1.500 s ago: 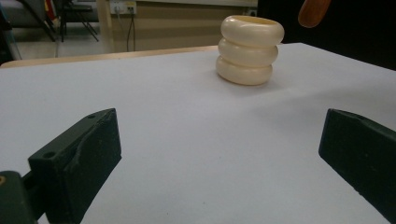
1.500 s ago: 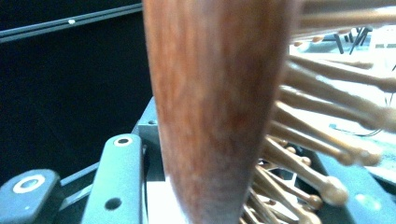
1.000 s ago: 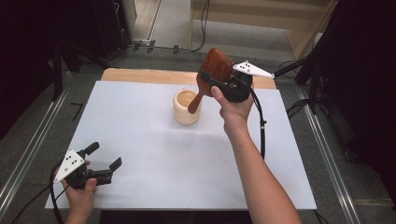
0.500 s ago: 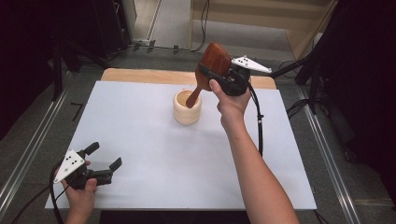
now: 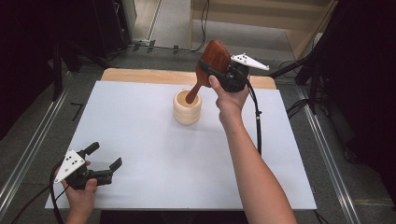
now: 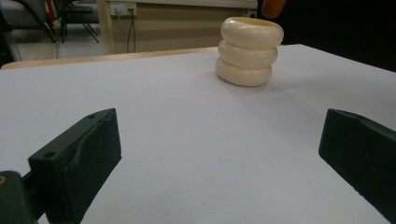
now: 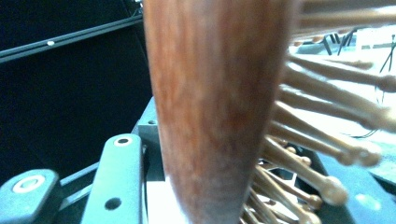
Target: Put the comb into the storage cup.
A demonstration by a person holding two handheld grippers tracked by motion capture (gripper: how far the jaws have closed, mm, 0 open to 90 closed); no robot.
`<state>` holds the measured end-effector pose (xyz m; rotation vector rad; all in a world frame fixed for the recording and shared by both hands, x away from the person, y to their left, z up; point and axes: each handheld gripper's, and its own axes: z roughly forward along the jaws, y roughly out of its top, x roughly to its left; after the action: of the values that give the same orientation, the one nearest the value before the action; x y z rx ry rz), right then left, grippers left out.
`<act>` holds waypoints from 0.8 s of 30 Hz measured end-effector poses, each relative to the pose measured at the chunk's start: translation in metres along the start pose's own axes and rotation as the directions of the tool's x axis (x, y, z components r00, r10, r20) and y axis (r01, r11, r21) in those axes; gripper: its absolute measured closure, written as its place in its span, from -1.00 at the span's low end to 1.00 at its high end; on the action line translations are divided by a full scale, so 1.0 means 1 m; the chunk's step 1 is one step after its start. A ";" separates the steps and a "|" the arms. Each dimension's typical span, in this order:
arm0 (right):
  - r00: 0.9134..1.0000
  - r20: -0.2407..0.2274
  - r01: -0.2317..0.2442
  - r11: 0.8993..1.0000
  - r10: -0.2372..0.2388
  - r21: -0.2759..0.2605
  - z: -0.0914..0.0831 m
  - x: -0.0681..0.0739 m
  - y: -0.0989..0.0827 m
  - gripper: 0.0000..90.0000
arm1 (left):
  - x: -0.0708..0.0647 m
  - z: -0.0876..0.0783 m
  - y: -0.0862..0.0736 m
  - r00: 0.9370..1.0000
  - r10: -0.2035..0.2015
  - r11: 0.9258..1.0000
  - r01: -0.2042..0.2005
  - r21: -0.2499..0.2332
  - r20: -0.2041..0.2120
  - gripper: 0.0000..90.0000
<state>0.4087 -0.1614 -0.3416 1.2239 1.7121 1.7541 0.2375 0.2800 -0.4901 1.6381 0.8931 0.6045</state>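
Observation:
A cream ringed cup [image 5: 187,108] stands upright on the white table top [image 5: 154,140], a little behind its middle; the left gripper view has the cup [image 6: 250,51] ahead. My right gripper [image 5: 212,70] hovers above and right of the cup, shut on the head of a dark wooden hairbrush [image 5: 215,55]. The brush tilts, and its handle end dips into the cup's mouth. In the right gripper view the brush back [image 7: 215,107] is close up, with pale bristles [image 7: 327,121] to its right. My left gripper [image 5: 105,155] rests open and holds nothing near the front left corner.
A wooden strip [image 5: 140,75] runs along the table's back edge. Metal rails [image 5: 28,154] flank the table on both sides. The right gripper's black cable [image 5: 258,126] hangs down beside the forearm. White surface lies between the two grippers.
My right gripper has moved up and back while turning the brush more upright. The handle end now sits in the cup's mouth. The left gripper and the cup stay put.

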 end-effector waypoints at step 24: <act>1.000 0.014 0.016 0.999 -0.016 0.041 0.030 -0.008 -0.023 0.12 | 0.002 -0.001 0.000 1.000 -0.014 1.000 0.014 -0.007 0.001 -1.00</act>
<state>0.4306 -0.1461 -0.3694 1.2334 1.7523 1.7050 0.2379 0.2826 -0.4902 1.6245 0.9003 0.5965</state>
